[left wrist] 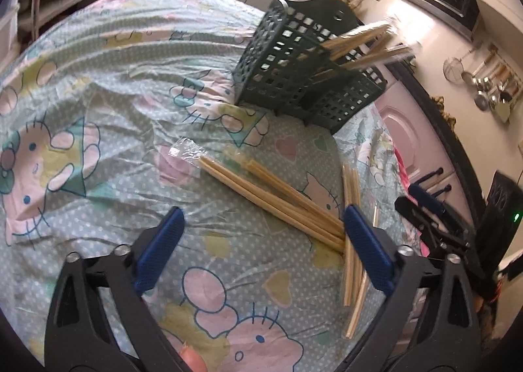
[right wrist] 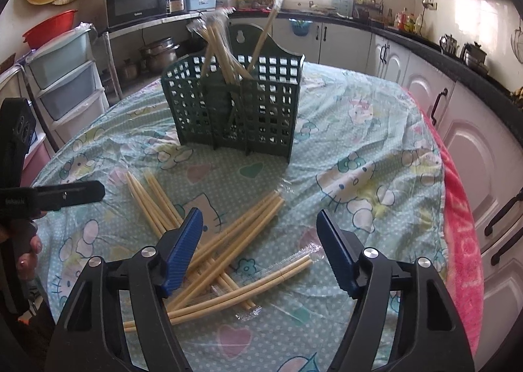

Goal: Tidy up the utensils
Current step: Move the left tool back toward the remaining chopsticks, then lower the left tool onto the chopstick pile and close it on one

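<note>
Left gripper [left wrist: 261, 234]: jaws released, nothing between the pads, hovering over the tablecloth [left wrist: 98, 94]. Right gripper [right wrist: 258, 241]: jaws likewise spread and empty, above the loose chopsticks [right wrist: 228, 238]. These lie criss-crossed on the cloth in front of the green basket [right wrist: 271, 110] (several in clear wrappers). More chopsticks [right wrist: 219, 48] stand tilted inside the basket. A thumb [left wrist: 193, 362] shows at the lower edge of the left view.

Ahead of my tongs stands one green basket [right wrist: 235, 103]; between them and it lie roughly five wrapped chopstick pairs [right wrist: 225, 241].
</note>
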The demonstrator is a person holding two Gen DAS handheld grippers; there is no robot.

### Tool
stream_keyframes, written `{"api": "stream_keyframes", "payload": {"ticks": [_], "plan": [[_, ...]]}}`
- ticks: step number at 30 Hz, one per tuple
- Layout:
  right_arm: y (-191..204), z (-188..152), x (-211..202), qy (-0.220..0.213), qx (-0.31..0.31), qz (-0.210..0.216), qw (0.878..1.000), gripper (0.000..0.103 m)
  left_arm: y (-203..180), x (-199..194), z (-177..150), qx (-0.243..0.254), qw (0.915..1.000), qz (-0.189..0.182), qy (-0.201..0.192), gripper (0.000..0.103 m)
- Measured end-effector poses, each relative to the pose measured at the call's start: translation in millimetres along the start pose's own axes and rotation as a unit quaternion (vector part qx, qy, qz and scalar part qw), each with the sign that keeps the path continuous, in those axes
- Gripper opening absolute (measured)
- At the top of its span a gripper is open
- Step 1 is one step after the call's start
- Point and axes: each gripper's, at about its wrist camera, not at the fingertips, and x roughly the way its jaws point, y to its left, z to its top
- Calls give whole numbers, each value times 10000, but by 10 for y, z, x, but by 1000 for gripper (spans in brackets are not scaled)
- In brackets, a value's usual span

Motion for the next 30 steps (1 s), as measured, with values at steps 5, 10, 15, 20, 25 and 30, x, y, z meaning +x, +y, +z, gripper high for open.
{"api": "stream_keyframes", "payload": {"ticks": [5,10,15,20,25,30], "plan": [[-70,4,177,233,153,29,9996,55,139,113,106,-443,9989,-106,92,62],[-220,53,402,536,550,134,9970,41,227,201,218,-814,9965,-175,87,61],[-365,121,607,763,1057,395,9907,32,338,266,283,-1160,9931,-121,107,44],[-410,197,726,856,1263,546,9868,28,457,293,316,-1371,9904,-109,96,35],[-466,200,849,1026,1545,697,9802,28,523,297,333,-1433,9896,-85,96,30],[-527,194,913,1084,1745,826,9752,24,575,308,341,-1495,9887,-77,100,23]]}}
